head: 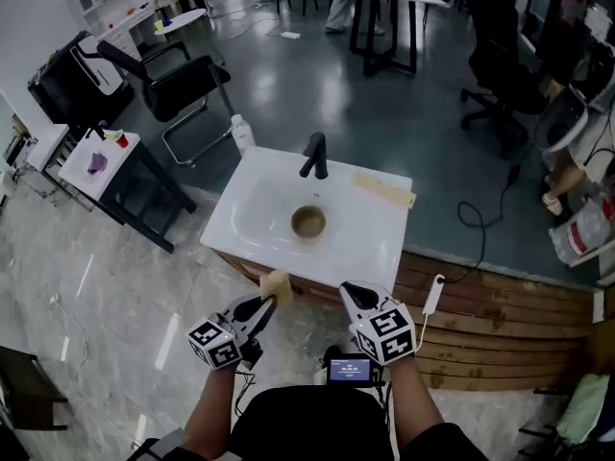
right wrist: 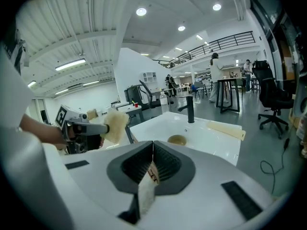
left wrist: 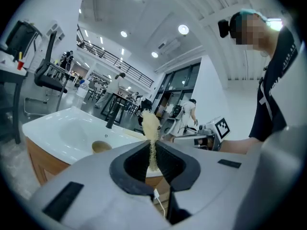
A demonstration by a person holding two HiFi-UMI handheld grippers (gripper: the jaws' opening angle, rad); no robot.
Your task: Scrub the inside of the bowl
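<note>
Left tongs [head: 270, 302] pinch the sponge [head: 276, 285], right tongs [head: 349, 290] are closed on nothing, both near the sink [head: 252, 188]; the bowl [head: 308, 222] apparently awaits scrubbing.

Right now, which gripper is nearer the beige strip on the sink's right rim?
Right. The right gripper is at the near edge of the sink, roughly in line with the strip; the left gripper, holding a sponge, is farther left.
</note>
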